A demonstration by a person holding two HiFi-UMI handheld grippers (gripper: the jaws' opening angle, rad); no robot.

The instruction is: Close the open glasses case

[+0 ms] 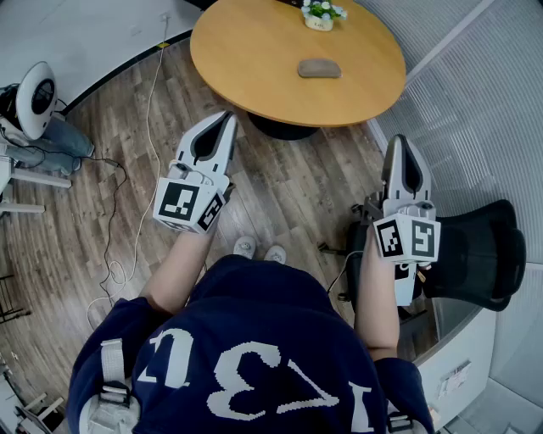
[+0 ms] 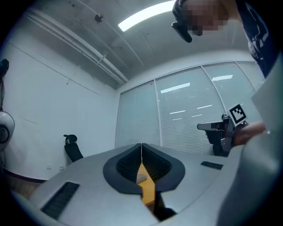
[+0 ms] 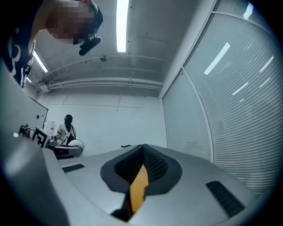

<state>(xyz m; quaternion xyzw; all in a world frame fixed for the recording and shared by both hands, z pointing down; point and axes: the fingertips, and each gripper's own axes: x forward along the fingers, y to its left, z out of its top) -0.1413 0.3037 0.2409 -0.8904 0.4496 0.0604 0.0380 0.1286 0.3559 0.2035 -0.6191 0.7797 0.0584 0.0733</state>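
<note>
Nothing is actually happening to the case yet; this is looking like the approach stage. The person (image 1: pixel 254 356) is standing on the wood-plank floor (image 1: pixel 280 186), a bit back from the round light-wood table (image 1: pixel 254 51). The small grey-brown oval glasses case (image 1: pixel 319 69) is sitting out on the tabletop toward the far side, near a little white pot of flowers (image 1: pixel 322 13). From up here it's looking pretty flat to me, so I honestly can't tell how far the lid is standing open.

The left white-and-black gripper (image 1: pixel 227 116) is pointing at the near edge of the table, jaws pressed together with nothing between them. Same deal for the right white-and-black gripper (image 1: pixel 399 139), which is hanging off to the side of the table by a black office chair (image 1: pixel 484 254): jaws together, gripping nothing. Both are sitting well apart from the case.

My guess for the next move is stepping in and reaching over the table. After that, one gripper is probably pushing the lid down while the other is steadying the base, so the case isn't skating across that smooth top. Closed jaws are probably fine for pushing.
</note>
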